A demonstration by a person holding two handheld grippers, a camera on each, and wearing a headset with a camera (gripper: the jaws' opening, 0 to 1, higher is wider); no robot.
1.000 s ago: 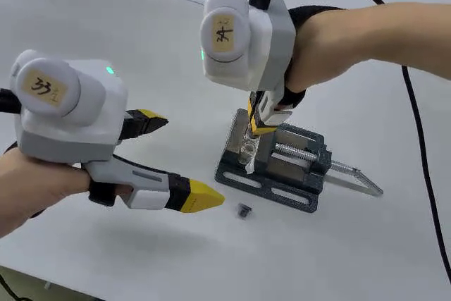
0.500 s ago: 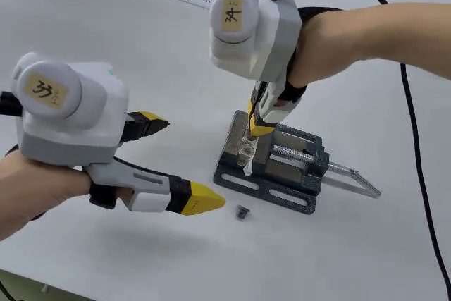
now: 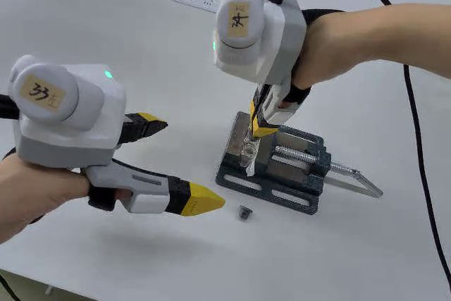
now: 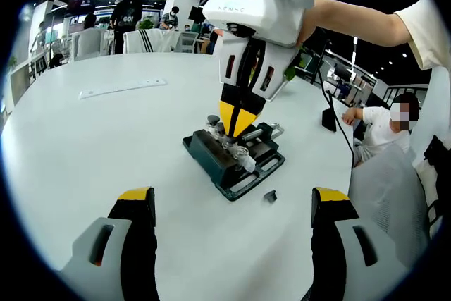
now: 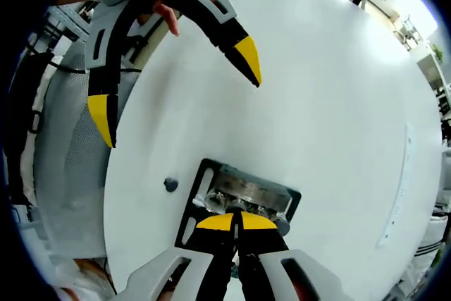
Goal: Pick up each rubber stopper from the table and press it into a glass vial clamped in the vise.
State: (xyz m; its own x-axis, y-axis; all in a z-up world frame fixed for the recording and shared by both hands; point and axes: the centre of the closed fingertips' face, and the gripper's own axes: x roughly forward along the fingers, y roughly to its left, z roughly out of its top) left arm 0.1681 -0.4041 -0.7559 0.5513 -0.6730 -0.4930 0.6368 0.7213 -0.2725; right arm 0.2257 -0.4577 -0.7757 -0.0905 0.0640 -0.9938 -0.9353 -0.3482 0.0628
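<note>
Right gripper [image 3: 255, 132] jaws pinched together, tips down at the vial [image 3: 248, 153] mouth in the vise [image 3: 282, 174]; can't tell if anything's between them; left gripper [image 3: 187, 163] wide open, 9 o'clock of vise; one stopper [image 3: 244, 211] loose on table [image 3: 106, 33], 7 o'clock of vise, just beside its base

right gripper [image 3: 254, 131] fingers together over vise [image 3: 271, 174]; left gripper [image 3: 190, 163] fingers apart; stopper [image 3: 244, 211] on table [image 3: 99, 26]

We see a matt white counter [image 3: 106, 33], a dark grey matt metal vise [image 3: 261, 187] with its bright steel screw [image 3: 299, 153], a glossy clear glass vial [image 3: 248, 153] and a dull dark rubber stopper [image 3: 244, 211] (left claw [image 3: 190, 163] and right claw [image 3: 257, 130]: smooth white plastic).
</note>
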